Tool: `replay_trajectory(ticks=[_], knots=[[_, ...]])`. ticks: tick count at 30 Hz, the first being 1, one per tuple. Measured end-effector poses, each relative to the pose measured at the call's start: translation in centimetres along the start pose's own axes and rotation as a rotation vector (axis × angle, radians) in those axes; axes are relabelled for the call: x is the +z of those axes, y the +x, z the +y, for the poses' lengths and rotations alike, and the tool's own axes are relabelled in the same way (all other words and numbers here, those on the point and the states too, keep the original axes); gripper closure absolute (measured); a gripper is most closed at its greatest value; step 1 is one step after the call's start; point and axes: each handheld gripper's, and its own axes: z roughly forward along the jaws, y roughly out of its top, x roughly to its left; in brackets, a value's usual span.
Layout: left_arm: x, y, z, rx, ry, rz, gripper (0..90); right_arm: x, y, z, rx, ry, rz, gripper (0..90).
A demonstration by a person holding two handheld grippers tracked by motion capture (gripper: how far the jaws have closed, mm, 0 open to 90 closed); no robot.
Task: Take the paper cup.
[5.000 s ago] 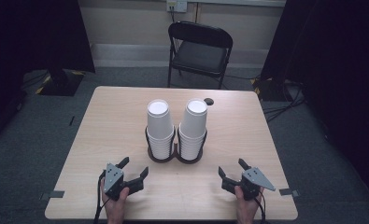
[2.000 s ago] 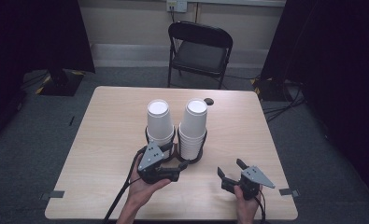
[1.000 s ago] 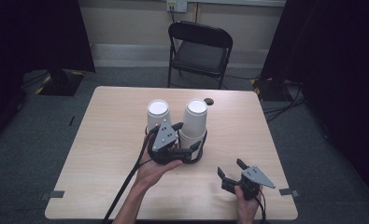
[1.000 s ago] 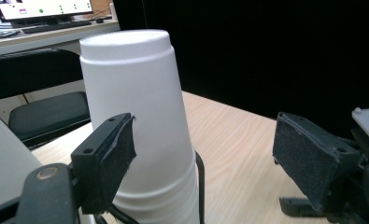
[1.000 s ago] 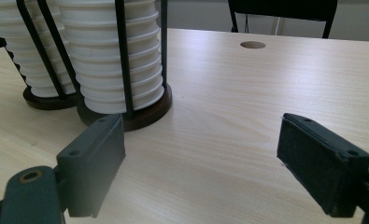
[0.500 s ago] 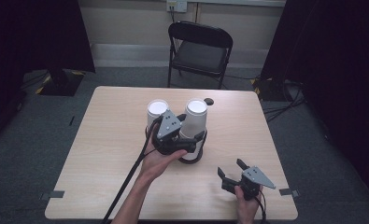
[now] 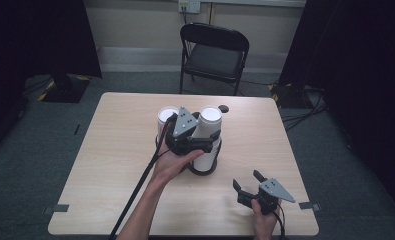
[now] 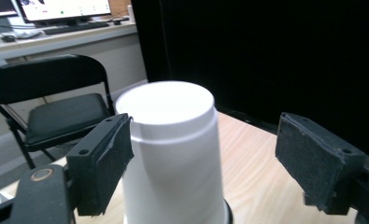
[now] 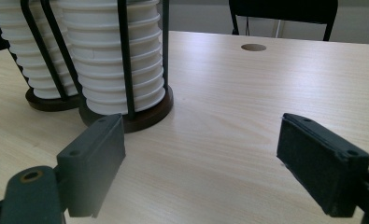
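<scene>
At the centre of the high view, two stacks of white cups stand in black holders on the tabletop (image 7: 110, 150). The left hand-held gripper (image 7: 189, 134) sits at the top of the right stack (image 7: 208, 131); its jaws have just been opening, one pad (image 8: 108, 158) touching the top cup, the other clear of it. The right hand-held gripper (image 7: 248, 183), lower right, rests spread and empty.
</scene>
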Motion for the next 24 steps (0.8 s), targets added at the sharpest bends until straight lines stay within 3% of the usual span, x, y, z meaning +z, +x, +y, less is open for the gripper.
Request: replay_trajectory(ticks=[3, 10, 16, 19, 20, 24], knots=[[0.6, 0.5, 0.5, 0.005, 0.026, 0.021, 17.2, 0.0, 0.0, 0.0, 0.001, -0.003, 0.003, 14.8], [1.9, 1.3, 1.1, -0.010, 0.071, 0.017, 17.2, 0.0, 0.0, 0.0, -0.003, 0.002, 0.003, 14.8], [3.3, 1.3, 0.8, 0.019, 0.117, 0.009, 17.2, 0.0, 0.0, 0.0, -0.003, 0.000, 0.002, 14.8], [3.8, 1.4, 0.7, 0.002, 0.136, 0.008, 17.1, 0.0, 0.0, 0.0, -0.004, 0.000, 0.001, 14.8], [4.1, 1.2, 0.7, 0.015, 0.153, 0.029, 17.4, 0.0, 0.0, 0.0, -0.006, -0.001, 0.001, 14.8], [4.7, 1.1, 0.7, 0.021, 0.179, 0.033, 18.3, 0.0, 0.0, 0.0, -0.005, -0.005, 0.002, 14.8]])
